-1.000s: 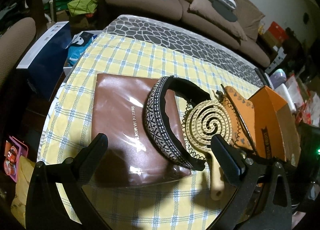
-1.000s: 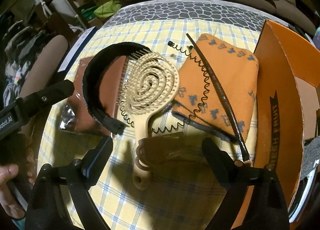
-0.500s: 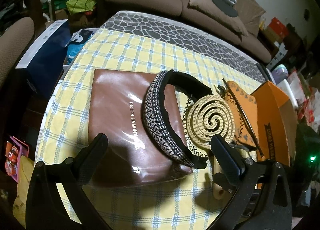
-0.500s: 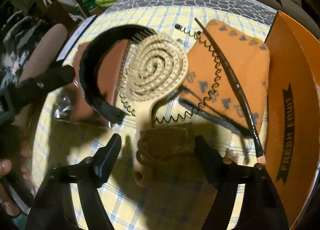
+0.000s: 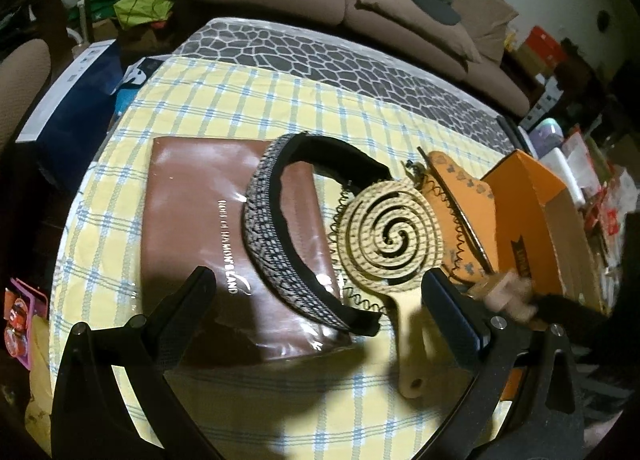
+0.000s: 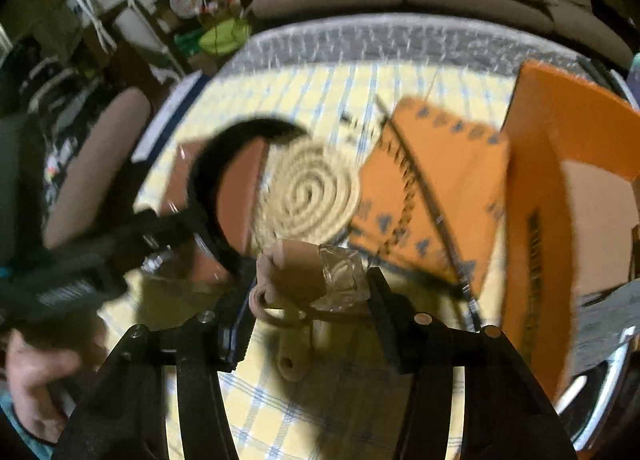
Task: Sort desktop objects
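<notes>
Closing the right claw (image 6: 310,292) on the small brown packet (image 6: 304,272), a bundle of brown hair ties with a clear crinkled wrapper at one end, is the step in hand; jaws narrowing at this moment with the packet between them and seemingly already touching both pads, though blur leaves the firmness of the pinch hard to judge; best finished by squeezing until the soft bundle stops yielding, gripping the brown body rather than the slippery wrapper. Packet sitting just above the handle of the spiral hairbrush (image 5: 394,236), which lies flat on the checked cloth of the worktop (image 5: 192,108); worth lifting straight up so a dangling loop does not snag the handle or the black coil wire (image 5: 360,296) beside it. Likely destination, judged only from the task, the orange box (image 6: 532,196) at the right; a carry over the orange pouch (image 6: 444,180) and the thin dark hairband (image 6: 424,188) lying across it, kept high enough to clear the box wall. Left claw (image 5: 316,308) spread wide and empty, hovering above the patterned headband (image 5: 272,236) and the brown glossy bag (image 5: 192,228) under it; sensible to keep it parked there, well out of the right hand's path, with a person's hand (image 6: 36,372) visible on its grip.
</notes>
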The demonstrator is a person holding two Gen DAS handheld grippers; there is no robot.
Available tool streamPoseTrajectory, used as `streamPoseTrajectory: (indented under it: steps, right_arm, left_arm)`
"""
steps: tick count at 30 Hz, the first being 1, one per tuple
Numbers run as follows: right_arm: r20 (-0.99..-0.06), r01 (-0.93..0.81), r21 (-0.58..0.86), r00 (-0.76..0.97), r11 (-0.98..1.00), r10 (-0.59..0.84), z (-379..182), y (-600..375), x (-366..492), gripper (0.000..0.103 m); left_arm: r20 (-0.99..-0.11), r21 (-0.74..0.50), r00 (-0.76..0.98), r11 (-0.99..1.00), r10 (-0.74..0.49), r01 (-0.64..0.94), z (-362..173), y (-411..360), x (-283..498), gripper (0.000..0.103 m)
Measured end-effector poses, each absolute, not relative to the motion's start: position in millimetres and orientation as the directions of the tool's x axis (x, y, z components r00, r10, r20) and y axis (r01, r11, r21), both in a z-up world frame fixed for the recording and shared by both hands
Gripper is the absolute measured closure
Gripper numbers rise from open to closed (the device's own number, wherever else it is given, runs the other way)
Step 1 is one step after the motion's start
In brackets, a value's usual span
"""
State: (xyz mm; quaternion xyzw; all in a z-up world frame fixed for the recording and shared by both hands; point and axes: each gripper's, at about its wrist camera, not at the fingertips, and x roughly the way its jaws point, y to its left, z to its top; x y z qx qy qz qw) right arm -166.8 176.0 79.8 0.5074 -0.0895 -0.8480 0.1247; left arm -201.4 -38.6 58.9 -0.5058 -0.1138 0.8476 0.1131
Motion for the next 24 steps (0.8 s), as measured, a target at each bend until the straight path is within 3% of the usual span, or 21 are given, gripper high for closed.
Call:
streamPoseTrajectory:
  steps: [2, 3, 4, 8, 11, 14, 18, 21, 24]
  right_arm:
    - [-0.810, 0.110, 0.293, -0.499, -0.950, -0.308, 95, 186, -164, 0.054]
    - [-0.799, 0.104, 0.300, -0.515, -0.948, -0.310, 102, 191, -164, 0.067]
    - [-0.783, 0.098, 0.316, -0.534, -0.944, -0.318, 109, 197, -162, 0.071]
    - [-0.753, 0.087, 0.337, -0.572, -0.937, -0.324, 127, 213, -160, 0.079]
    - [-0.769, 0.069, 0.344, -0.552, -0.936, -0.323, 119, 218, -164, 0.079]
    - [-0.785, 0.061, 0.335, -0.533, -0.940, -0.315, 113, 217, -165, 0.079]
    - [-0.790, 0.064, 0.328, -0.529, -0.943, -0.311, 112, 218, -164, 0.079]
    - [-0.795, 0.057, 0.323, -0.524, -0.945, -0.304, 111, 219, -164, 0.071]
    - [-0.801, 0.062, 0.311, -0.520, -0.948, -0.297, 111, 220, -162, 0.071]
  left_arm:
    - [-0.834, -0.309, -0.453, -0.947, 0.315, -0.090, 59, -34, -200, 0.000]
    - [-0.835, -0.309, -0.449, -0.946, 0.319, -0.097, 58, -32, -200, 0.001]
    - [-0.836, -0.308, -0.444, -0.946, 0.322, -0.105, 57, -30, -199, 0.001]
    - [-0.849, -0.273, -0.426, -0.950, 0.312, -0.153, 54, -15, -193, 0.007]
    - [-0.860, -0.252, -0.413, -0.953, 0.299, -0.167, 50, -6, -190, 0.010]
    - [-0.862, -0.253, -0.405, -0.951, 0.305, -0.177, 50, 1, -189, 0.019]
    - [-0.862, -0.245, -0.402, -0.947, 0.310, -0.206, 50, 13, -186, 0.021]
    - [-0.868, -0.208, -0.405, -0.951, 0.287, -0.228, 48, 21, -183, 0.022]
    - [-0.868, -0.192, -0.414, -0.954, 0.275, -0.231, 49, 24, -182, 0.027]
